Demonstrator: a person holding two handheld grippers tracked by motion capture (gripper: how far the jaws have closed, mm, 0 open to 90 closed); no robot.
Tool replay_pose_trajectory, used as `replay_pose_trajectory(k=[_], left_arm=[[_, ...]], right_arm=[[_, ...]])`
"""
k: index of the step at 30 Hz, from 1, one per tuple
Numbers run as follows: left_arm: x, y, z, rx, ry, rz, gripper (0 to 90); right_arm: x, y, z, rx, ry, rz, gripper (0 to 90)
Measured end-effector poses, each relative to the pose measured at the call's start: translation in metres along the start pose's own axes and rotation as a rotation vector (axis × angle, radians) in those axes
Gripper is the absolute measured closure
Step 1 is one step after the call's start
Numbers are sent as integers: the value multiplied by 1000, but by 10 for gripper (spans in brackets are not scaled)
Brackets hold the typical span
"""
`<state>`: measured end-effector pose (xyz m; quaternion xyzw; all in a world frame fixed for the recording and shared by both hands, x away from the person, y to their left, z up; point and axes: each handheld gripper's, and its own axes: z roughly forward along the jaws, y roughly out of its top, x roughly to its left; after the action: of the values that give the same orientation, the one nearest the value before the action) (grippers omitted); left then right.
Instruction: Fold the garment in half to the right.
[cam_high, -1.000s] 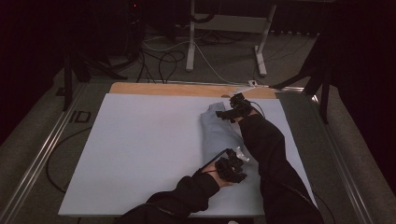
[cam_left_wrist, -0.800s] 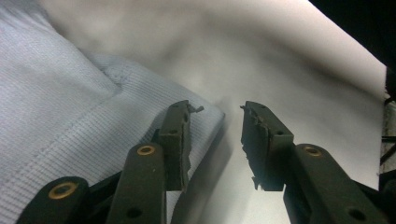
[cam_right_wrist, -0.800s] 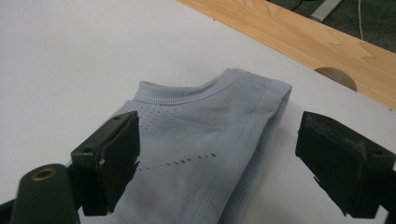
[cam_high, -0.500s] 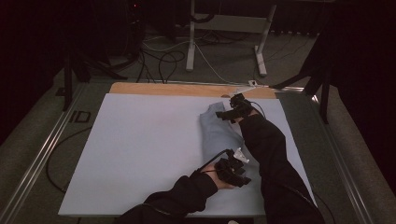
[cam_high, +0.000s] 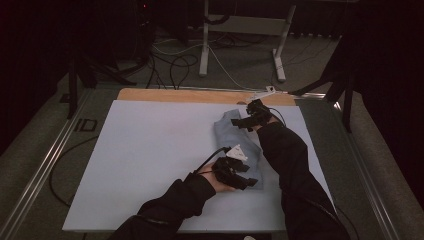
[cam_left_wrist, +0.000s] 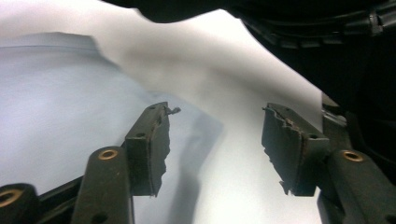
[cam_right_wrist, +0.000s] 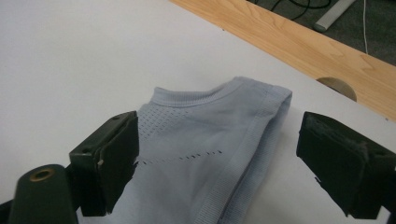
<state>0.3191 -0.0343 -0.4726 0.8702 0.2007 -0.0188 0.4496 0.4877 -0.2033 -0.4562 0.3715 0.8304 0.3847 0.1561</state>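
Folded pale-blue garment (cam_high: 236, 145) lay on the white worktop (cam_high: 150, 160), right of centre, as a narrow strip whose long axis ran from the person's side toward the far wooden edge (cam_high: 190, 95). The collar end pointed away, near that wooden strip, and the other end sat close to the worktop's near edge.

At the near end was the left gripper (cam_high: 239, 176), its jaws spread and having just been opening, with nothing pinched between them. In the left gripper view the cloth (cam_left_wrist: 60, 102) lay below and off to the left of the gap, one pad (cam_left_wrist: 152, 144) over its edge, the other pad over bare white surface. At the far end was the right gripper (cam_high: 250, 120), jaws likewise spread wide and empty. In the right gripper view the ribbed collar (cam_right_wrist: 205, 100) and the folded side hem lay straight ahead between the two pads, untouched.

Each hand therefore had its own end of the strip: the right nearer the collar, the left nearer the bottom. Judging by this, any further fold would likely turn on bringing one end along the long axis toward the other.
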Motion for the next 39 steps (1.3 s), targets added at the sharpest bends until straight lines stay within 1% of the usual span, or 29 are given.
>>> replay_pose_trajectory(k=[1, 4, 6, 8, 11, 13, 16, 20, 21, 24, 26, 29, 31, 33, 36, 39], left_arm=[[2, -1, -4, -5, 11, -14, 393], [7, -5, -15, -27, 33, -23, 343], [10, -9, -22, -45, 44, -18, 305], [13, -12, -29, -54, 56, -16, 298], [18, -18, -38, -52, 78, -11, 285], [22, -22, -43, -54, 77, -22, 280], [26, -27, -51, -71, 93, -18, 269], [31, -34, -62, -90, 92, -26, 267], [32, -35, -64, -85, 96, -31, 267], [35, -40, -73, -89, 104, -29, 266], [36, -44, -80, -98, 117, -23, 249], [41, -48, -90, -105, 129, -44, 247], [43, -51, -97, -116, 137, -50, 228], [45, -54, -104, -122, 147, -64, 204], [48, -60, -113, -133, 161, -62, 162], [50, -67, -122, -137, 169, -66, 135]], right_arm=[[1, 0, -1, -3, 4, 2, 130], [3, 2, -2, -5, 14, -4, 131], [6, 2, -4, -8, 19, -8, 131], [9, 3, -5, -13, 29, -8, 132], [14, 4, -8, -20, 37, -22, 132], [19, 4, -10, -24, 45, -29, 131], [27, 3, -12, -31, 58, -42, 132], [38, 0, -12, -29, 81, -64, 131], [40, -1, -13, -29, 86, -70, 131], [47, -4, -14, -38, 106, -69, 131], [51, -5, -15, -44, 114, -84, 131], [58, -7, -18, -49, 130, -90, 131], [63, -9, -19, -51, 137, -102, 131], [66, -11, -21, -59, 151, -105, 131], [72, -15, -25, -67, 165, -116, 131], [79, -19, -30, -76, 185, -116, 131]])
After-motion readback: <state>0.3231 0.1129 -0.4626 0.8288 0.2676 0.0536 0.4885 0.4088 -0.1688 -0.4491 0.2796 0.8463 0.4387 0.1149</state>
